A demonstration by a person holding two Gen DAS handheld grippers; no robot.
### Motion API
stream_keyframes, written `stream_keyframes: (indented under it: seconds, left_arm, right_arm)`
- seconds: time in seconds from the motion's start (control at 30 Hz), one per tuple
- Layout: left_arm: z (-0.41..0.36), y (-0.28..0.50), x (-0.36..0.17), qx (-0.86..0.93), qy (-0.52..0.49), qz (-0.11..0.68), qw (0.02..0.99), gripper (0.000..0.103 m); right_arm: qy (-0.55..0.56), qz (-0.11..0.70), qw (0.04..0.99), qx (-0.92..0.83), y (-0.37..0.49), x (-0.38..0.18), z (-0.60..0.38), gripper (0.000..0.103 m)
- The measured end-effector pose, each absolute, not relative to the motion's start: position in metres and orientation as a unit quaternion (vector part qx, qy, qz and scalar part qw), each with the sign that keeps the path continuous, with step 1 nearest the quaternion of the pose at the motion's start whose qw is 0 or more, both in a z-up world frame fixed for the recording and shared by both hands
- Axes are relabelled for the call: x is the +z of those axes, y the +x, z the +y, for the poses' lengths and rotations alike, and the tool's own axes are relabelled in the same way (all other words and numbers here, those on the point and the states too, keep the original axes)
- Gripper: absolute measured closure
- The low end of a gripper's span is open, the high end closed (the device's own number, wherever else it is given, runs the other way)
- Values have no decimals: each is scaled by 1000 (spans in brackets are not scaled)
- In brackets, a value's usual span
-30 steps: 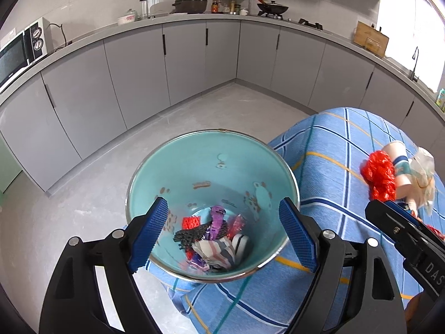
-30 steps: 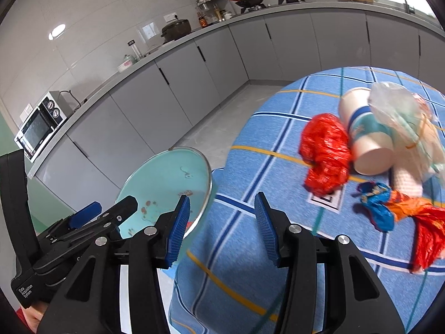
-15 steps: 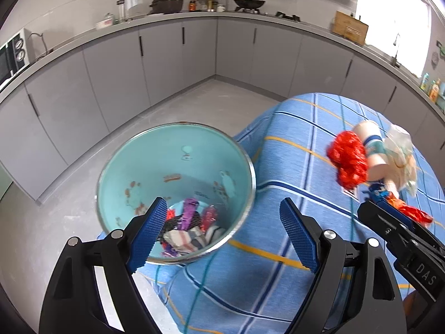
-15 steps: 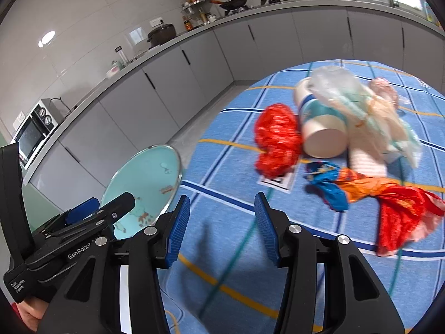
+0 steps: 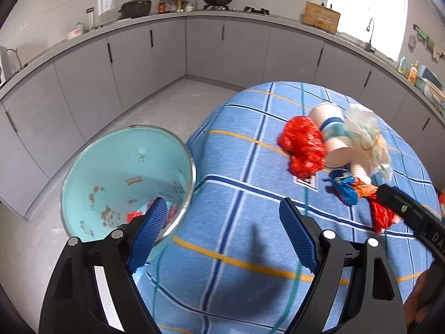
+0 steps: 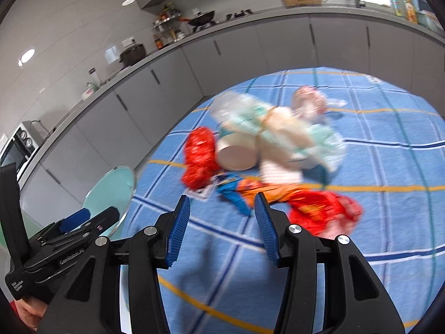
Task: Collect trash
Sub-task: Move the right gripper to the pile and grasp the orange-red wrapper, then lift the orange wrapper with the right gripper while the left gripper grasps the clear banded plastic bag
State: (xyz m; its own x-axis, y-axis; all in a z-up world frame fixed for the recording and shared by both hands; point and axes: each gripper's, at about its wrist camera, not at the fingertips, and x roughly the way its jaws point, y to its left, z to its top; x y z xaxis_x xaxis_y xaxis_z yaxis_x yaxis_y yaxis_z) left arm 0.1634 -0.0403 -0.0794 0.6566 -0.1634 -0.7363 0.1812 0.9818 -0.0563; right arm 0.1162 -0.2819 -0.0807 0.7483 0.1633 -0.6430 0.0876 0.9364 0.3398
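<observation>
The left gripper hung with its blue-padded jaws spread wide and nothing between them, above the blue checked tablecloth near the table's edge. Beside its left finger, just off that edge, stood the teal bin, already holding a few scraps of red and purple wrapper at the bottom.

The right gripper also stood open, its jaws parted to a narrower gap and empty. Ahead of its fingertips lay the pile of trash: a blue wrapper and an orange wrapper nearest, just beyond the pads, with a red wrapper off to the right of the right finger. Farther on lay a crumpled red bag, touching a paper cup that rested on its side with its mouth toward the camera. A clear plastic bag of pale stuff lay over and behind the cup. The right view was blurred, so finer contacts in the pile could not be told.
</observation>
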Motion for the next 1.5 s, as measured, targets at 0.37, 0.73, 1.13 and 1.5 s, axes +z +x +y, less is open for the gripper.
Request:
stream_keyframes:
  seconds: [0.37, 0.73, 1.13, 1.5]
  left_arm:
    - [-69, 166, -82, -121, 26, 408, 905, 22]
    - [-78, 172, -88, -123, 27, 418, 900, 22]
    - [-85, 170, -86, -132, 29, 417, 899, 22]
    - [-97, 169, -76, -142, 27, 405, 903, 24]
  right_arm:
    - [146, 378, 914, -9, 129, -94, -329, 54]
    - [106, 421, 901, -5, 138, -121, -334, 54]
    - [68, 439, 896, 3, 137, -125, -334, 71]
    - [79, 415, 906, 18, 113, -104, -340, 82]
